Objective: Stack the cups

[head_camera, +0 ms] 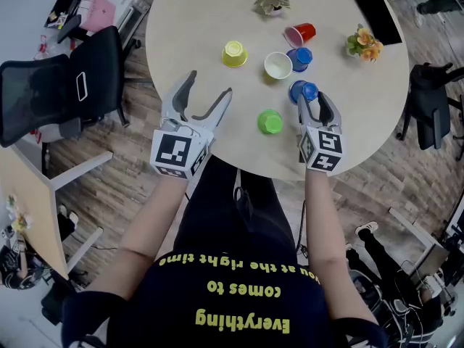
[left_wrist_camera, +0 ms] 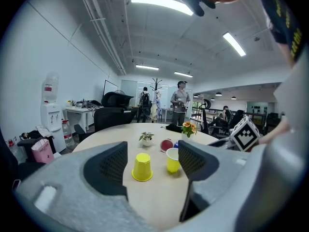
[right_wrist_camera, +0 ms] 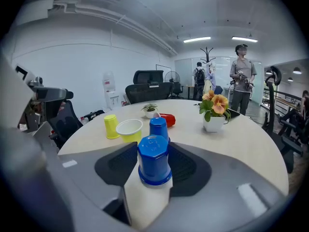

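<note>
Nearest on the left, the left gripper (head_camera: pixel 209 85) is hovering just above the surface (head_camera: pixel 196 20) with its jaws spread wide and nothing between them. An upturned yellow cup (head_camera: pixel 234 53) is standing well ahead of it, in line with the gap in the left gripper view. A green cup (head_camera: pixel 270 121), also mouth down, is sitting just off its right side, between the two grippers.

Further right, the right gripper (head_camera: pixel 314 101) is pointing forward and downward, its jaws drawn in on a blue cup (right_wrist_camera: pixel 154 159). That cup is standing mouth down on the surface, its axis upright, and both pads appear to be touching its sides.

A second blue cup (right_wrist_camera: pixel 158 127) is standing straight ahead of this gripper, just beyond the gripped one and likewise upright. A pale cup (right_wrist_camera: pixel 129 130), mouth up, is sitting ahead and slightly left. A red cup (head_camera: pixel 301 32) is lying on its side further ahead still.

The right gripper is plainly the nearer one. Judging by this, the coming move is probably a lift and a short carry forward, keeping the blue cup upright so it drops squarely over its twin.
</note>
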A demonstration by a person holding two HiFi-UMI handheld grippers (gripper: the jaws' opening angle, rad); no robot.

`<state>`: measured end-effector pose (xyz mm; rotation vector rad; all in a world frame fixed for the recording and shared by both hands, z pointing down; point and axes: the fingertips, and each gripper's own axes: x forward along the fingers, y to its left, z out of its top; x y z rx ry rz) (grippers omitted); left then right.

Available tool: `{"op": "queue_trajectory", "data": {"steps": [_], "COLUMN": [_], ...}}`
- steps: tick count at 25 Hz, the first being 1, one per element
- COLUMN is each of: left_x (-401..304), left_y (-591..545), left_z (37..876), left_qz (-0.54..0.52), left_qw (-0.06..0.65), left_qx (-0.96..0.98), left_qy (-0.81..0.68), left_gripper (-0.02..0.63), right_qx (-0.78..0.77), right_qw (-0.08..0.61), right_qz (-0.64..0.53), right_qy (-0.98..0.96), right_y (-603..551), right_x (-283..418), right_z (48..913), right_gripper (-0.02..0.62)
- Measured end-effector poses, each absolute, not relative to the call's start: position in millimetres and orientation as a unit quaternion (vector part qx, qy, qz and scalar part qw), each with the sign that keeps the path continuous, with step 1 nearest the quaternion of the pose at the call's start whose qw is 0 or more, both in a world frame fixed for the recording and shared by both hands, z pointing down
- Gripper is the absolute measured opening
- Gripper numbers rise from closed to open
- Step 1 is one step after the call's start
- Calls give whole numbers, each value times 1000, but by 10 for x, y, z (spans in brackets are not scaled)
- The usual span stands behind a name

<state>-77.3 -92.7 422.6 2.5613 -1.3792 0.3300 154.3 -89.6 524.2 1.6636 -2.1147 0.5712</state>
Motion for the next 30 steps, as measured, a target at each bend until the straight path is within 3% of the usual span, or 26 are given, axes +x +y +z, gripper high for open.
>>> {"op": "queue_trajectory", "data": {"steps": [30], "left_x": [-617], "left_y": [-741], "left_z": [4121], "left_qz": [105], "left_qw": [98], "left_qx": [880], "left_qy": [-453], "left_gripper": [333], "right_qx": [558], "right_qw": [235], "right_qz": [202], "right_qy": [-769], "right_y": [80], "right_x": [1357], "right_z": [5315], "right_gripper": [210]}}
